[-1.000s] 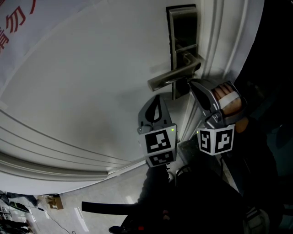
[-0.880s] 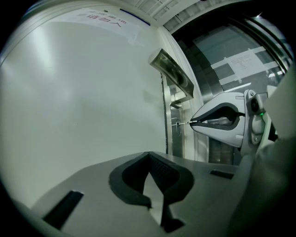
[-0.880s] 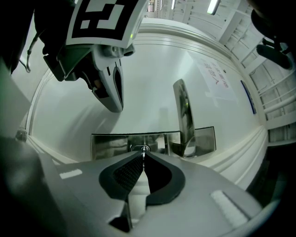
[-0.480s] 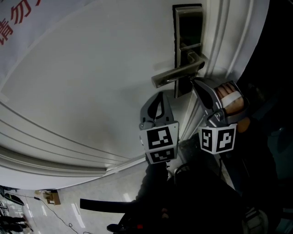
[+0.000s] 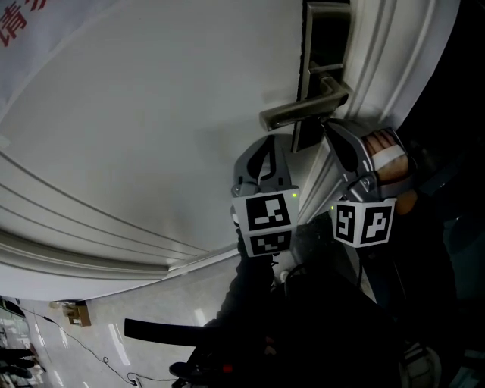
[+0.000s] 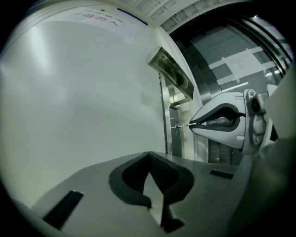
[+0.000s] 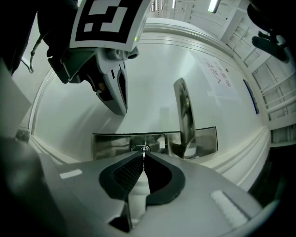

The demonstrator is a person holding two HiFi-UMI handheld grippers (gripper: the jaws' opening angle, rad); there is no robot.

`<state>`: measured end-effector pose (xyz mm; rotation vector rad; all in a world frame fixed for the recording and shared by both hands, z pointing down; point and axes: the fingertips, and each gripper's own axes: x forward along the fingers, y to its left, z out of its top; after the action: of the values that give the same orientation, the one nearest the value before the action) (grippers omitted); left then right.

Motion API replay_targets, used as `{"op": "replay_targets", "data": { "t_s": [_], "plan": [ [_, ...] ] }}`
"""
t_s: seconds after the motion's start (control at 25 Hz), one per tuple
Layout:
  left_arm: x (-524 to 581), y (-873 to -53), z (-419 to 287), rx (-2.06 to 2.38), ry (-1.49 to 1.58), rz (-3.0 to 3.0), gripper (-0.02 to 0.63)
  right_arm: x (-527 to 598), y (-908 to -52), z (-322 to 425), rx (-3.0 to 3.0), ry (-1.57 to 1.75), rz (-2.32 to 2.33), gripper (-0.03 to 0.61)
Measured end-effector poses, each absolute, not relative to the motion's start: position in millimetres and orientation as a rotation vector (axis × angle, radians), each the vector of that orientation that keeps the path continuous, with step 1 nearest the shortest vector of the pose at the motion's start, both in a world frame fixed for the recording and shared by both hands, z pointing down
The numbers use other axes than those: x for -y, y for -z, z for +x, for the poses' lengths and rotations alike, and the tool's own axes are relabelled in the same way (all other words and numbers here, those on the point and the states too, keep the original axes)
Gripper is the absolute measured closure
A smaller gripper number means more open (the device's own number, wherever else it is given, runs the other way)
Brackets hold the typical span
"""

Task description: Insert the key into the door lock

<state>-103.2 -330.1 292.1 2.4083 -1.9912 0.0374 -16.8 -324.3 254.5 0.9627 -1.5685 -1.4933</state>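
A metal lock plate [image 5: 327,38] with a lever handle [image 5: 303,111] sits on the white door [image 5: 151,114]. My right gripper [image 5: 328,130] is just under the handle, shut on a thin key [image 7: 143,151]. In the right gripper view the key's tip is at the keyhole [image 7: 140,148] in the lock plate [image 7: 111,144], below the handle [image 7: 184,113]. The left gripper view shows the key [image 6: 183,125] reaching the keyhole [image 6: 176,125] from my right gripper [image 6: 190,125]. My left gripper [image 5: 267,144] hangs beside it to the left, shut and empty, close to the door face.
The door frame's white mouldings [image 5: 394,68] run down the right of the lock. A paper with red print [image 5: 23,19] hangs on the door's upper left. A hand [image 5: 388,165] holds my right gripper. Floor with cables and a small box [image 5: 76,312] lies at the lower left.
The head view has shifted, so the lock and handle now sit further right. Both grippers keep nearly the same place under the handle, the right one still shut on the key.
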Motion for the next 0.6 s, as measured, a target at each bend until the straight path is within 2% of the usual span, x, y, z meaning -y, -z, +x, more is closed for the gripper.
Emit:
{"op": "replay_targets", "data": {
  "t_s": [0.6],
  "plan": [
    [327.8, -290.6, -104.1, 1.963, -0.047, 2.423, 0.612, 324.6, -253.0, -19.9, 1.563, 1.495, 0.969, 0.566]
  ]
}}
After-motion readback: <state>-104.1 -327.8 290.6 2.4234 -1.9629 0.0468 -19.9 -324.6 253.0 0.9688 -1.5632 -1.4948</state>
